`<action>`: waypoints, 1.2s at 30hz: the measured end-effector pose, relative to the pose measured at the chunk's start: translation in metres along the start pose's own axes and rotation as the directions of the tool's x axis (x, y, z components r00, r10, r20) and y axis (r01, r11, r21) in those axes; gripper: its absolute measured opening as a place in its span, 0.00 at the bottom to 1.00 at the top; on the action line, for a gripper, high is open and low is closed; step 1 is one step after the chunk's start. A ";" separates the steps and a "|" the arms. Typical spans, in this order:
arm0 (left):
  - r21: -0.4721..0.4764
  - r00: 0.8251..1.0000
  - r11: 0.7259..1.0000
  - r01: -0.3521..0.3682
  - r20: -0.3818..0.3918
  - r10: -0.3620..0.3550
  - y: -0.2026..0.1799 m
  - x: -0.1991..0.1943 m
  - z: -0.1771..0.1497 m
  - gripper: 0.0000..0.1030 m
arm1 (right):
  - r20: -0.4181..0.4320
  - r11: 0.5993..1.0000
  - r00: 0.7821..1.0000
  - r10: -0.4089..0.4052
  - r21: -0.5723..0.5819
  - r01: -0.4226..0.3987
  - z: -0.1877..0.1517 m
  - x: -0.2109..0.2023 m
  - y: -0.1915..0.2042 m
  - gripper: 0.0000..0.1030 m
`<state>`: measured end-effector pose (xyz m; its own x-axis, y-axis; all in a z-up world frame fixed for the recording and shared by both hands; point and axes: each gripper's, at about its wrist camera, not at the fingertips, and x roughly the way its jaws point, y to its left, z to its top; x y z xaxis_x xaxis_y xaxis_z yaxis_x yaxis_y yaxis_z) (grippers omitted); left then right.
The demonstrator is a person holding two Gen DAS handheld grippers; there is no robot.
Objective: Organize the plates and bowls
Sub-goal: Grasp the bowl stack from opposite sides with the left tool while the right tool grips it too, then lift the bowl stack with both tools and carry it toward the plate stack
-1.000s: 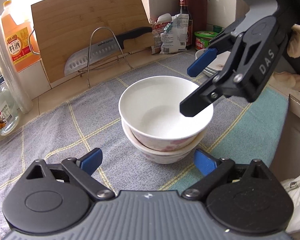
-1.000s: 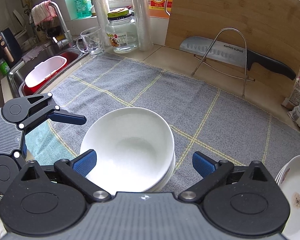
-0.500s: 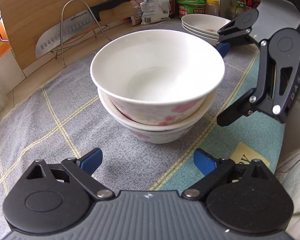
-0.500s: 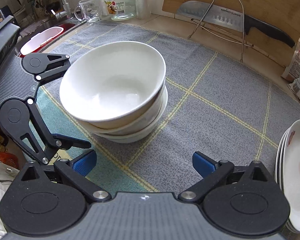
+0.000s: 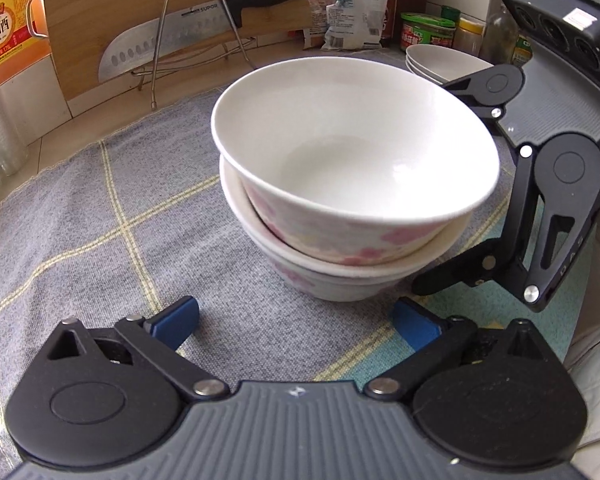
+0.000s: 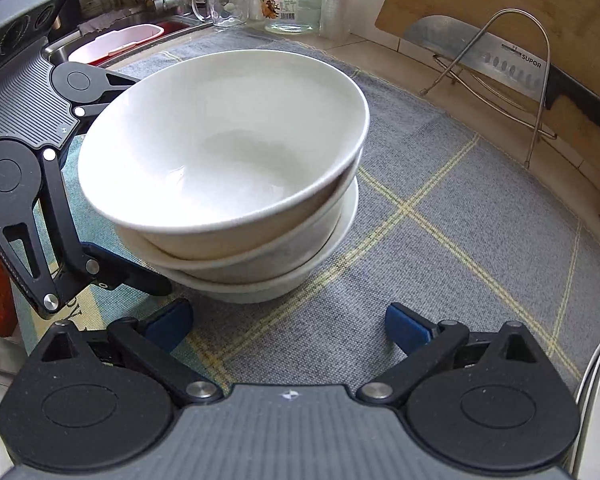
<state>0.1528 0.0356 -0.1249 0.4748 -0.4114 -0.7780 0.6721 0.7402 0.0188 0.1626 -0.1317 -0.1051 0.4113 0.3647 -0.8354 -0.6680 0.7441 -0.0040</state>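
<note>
Your stack of bowls [image 5: 352, 184] sits mouth-up and empty on the grey checked cloth [image 5: 100, 216], the top bowl tilted in its nest, while your left gripper [image 5: 296, 318] and right gripper [image 6: 288, 322] flank it with jaws spread, gripping nothing.

Home kitchen. Tiled desk [image 5: 40, 148] under a grey checked cloth [image 5: 100, 208]. Wooden cutting board [image 5: 148, 12] leaning at the wall, cleaver [image 5: 172, 46] propped on a wire rack [image 5: 192, 32] before it. Cooking-wine bottle [image 5: 8, 36], sauce jars [image 5: 426, 32] and food packets [image 5: 352, 16] along the back. Sink [image 6: 112, 36] with faucet [image 6: 168, 0], glass mug [image 6: 220, 4], glass jar [image 6: 290, 2]. Stacked bowls [image 6: 228, 152] and plates [image 5: 444, 64] out on the cloth.
</note>
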 end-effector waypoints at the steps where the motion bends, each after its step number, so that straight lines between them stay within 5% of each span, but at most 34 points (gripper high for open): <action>1: -0.002 1.000 1.000 -0.002 0.001 0.002 0.000 0.000 0.000 1.00 | 0.018 1.000 1.000 0.005 -0.007 -0.005 -0.003 -0.001 -0.001 1.00; 10: 0.022 1.000 1.000 0.012 0.020 -0.013 0.000 -0.002 -0.001 1.00 | 0.111 0.999 0.993 0.027 -0.032 -0.023 -0.019 -0.005 -0.004 1.00; 18: 0.181 0.991 0.978 0.100 0.068 -0.114 0.010 0.000 0.004 0.96 | 0.074 0.999 0.997 0.024 -0.034 -0.021 -0.013 -0.006 -0.004 1.00; 26: 0.402 0.964 0.889 0.219 0.050 -0.260 0.024 -0.004 0.016 0.87 | 0.018 0.993 1.000 -0.007 -0.120 0.009 0.006 -0.009 0.011 1.00; 36: 0.508 0.922 0.789 0.345 -0.025 -0.386 0.033 -0.004 0.032 0.81 | -0.001 0.981 1.000 0.011 -0.195 -0.011 0.026 -0.013 0.023 0.89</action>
<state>0.1916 0.0449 -0.1010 0.1639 -0.6516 -0.7407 0.9828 0.1722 0.0660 0.1579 -0.1043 -0.0804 0.4037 0.3722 -0.8358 -0.7804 0.6169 -0.1022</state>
